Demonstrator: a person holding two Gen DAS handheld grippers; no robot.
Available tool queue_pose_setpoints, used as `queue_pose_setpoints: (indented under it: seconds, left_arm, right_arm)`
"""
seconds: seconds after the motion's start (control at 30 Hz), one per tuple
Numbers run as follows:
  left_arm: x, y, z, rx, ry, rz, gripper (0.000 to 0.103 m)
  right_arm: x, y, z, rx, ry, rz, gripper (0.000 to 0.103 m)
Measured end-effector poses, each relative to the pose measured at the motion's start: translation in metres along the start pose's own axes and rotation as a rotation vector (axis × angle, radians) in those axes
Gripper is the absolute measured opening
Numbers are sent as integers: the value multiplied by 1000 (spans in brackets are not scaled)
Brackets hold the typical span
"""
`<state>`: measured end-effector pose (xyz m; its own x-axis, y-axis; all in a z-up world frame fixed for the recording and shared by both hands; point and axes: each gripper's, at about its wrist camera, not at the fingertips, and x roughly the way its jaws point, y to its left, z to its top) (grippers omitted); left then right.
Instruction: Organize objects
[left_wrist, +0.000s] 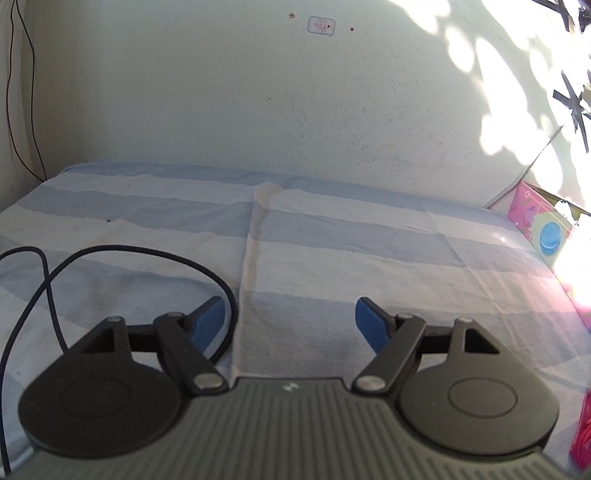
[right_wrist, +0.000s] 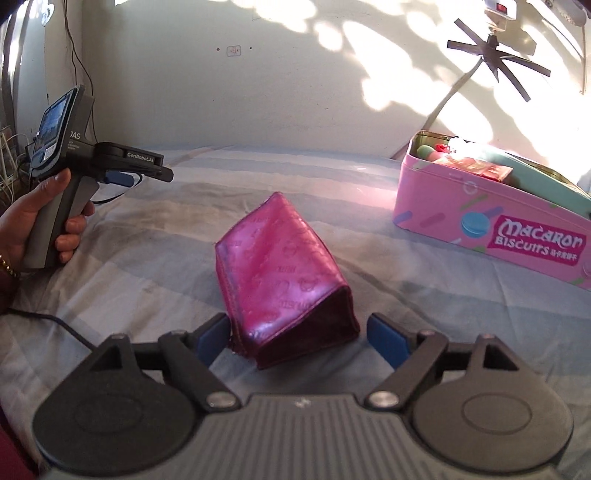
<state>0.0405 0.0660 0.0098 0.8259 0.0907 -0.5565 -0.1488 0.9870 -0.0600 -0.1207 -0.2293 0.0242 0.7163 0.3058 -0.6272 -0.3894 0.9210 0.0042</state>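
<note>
A shiny magenta pouch (right_wrist: 284, 266) lies on the blue-and-white striped cloth (right_wrist: 388, 295), its near end between the blue pads of my right gripper (right_wrist: 295, 328). The jaws stand open; the right pad is clear of the pouch, and the left pad is right at its edge. A pink "Macaron Biscuits" tin (right_wrist: 461, 210) stands open at the back right with several items inside. My left gripper (left_wrist: 290, 310) is open over bare cloth with nothing between its fingers. In the right wrist view a hand holds the left gripper (right_wrist: 125, 179) at the far left.
A black cable (left_wrist: 110, 254) loops over the cloth beside the left gripper's left finger. A pale wall (left_wrist: 258, 110) closes the back. The tin's corner (left_wrist: 539, 221) and a strip of the pouch (left_wrist: 581, 435) show at the left wrist view's right edge. Strong sunlight glares at the right.
</note>
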Motion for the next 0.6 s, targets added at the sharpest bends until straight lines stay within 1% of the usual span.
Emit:
queue_pose_setpoints:
  seconds: [0.17,0.37,0.43,0.53,0.6]
  left_arm:
    - [-3,-6,-1,35,-15,31,79]
    - [-3,-8,-1,45,-13,40,79]
    - [-4,-8,0,48,-12,40,79]
    - [-4,-9,-1,53,-10,42,79]
    - [-5,-9,-1,54,-9,44,79]
  right_arm:
    - [-10,-4,-6,17,-22,-10,84]
    - [-13,-5,-8,32,-35,-14,84]
    - [-14,-9,-8,26,-45,-38,84]
    - [-16,-21,-9,57,-56,-115,84]
    - [-19,-34,-8,99,-65,-124,84]
